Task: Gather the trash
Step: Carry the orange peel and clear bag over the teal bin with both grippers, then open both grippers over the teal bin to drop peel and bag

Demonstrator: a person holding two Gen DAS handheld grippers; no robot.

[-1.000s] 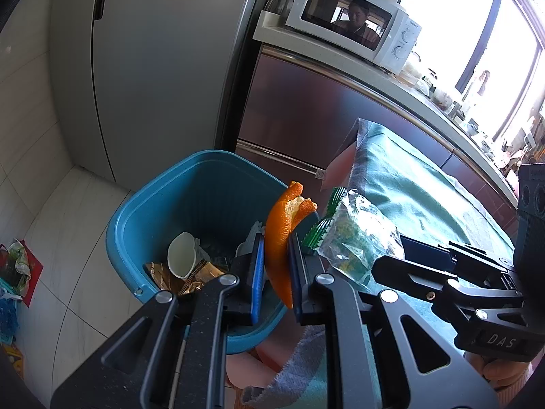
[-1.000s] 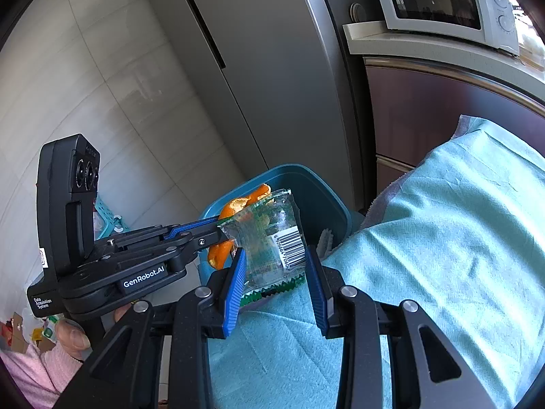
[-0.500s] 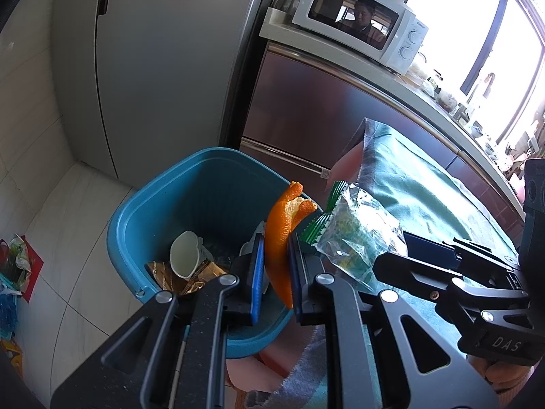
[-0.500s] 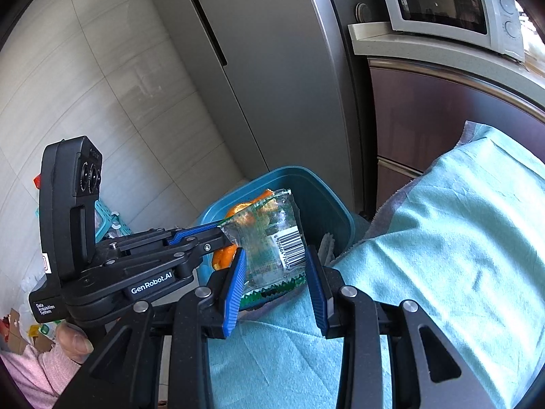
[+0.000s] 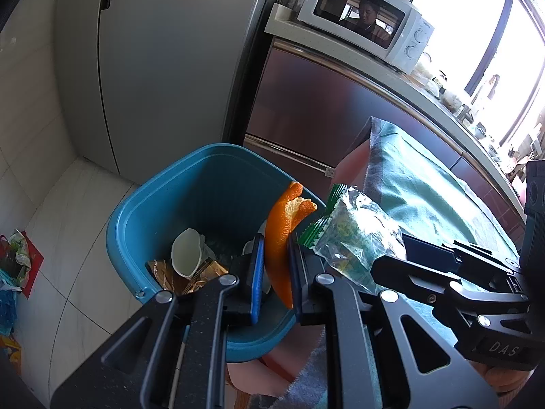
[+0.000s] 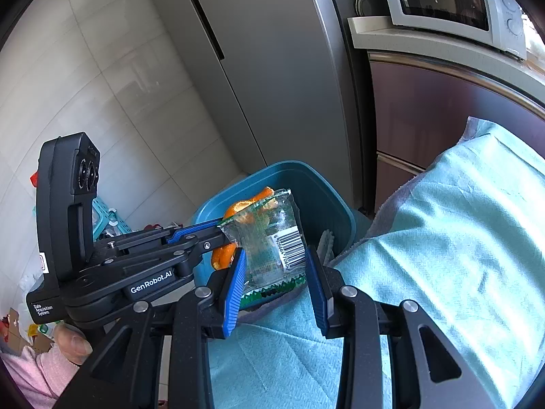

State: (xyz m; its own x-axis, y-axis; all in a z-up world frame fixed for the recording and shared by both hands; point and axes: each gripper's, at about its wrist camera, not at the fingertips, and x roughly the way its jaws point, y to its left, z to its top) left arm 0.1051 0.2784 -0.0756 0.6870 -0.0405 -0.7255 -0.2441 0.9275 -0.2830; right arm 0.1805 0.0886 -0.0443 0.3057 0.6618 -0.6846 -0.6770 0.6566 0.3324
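Over a blue trash bin (image 5: 211, 184) beside a teal-covered counter (image 6: 460, 238), the left gripper (image 5: 275, 266) is clamped on an orange peel (image 5: 279, 235) and the right gripper (image 6: 276, 279) pinches a clear snack wrapper (image 6: 272, 238), both seemingly poised for dropping in.

Home kitchen: tall grey fridge (image 5: 153, 68), white microwave (image 5: 368, 20) on counter (image 6: 442, 44), tiled floor (image 5: 68, 221), blue bin (image 5: 204, 184) with trash.
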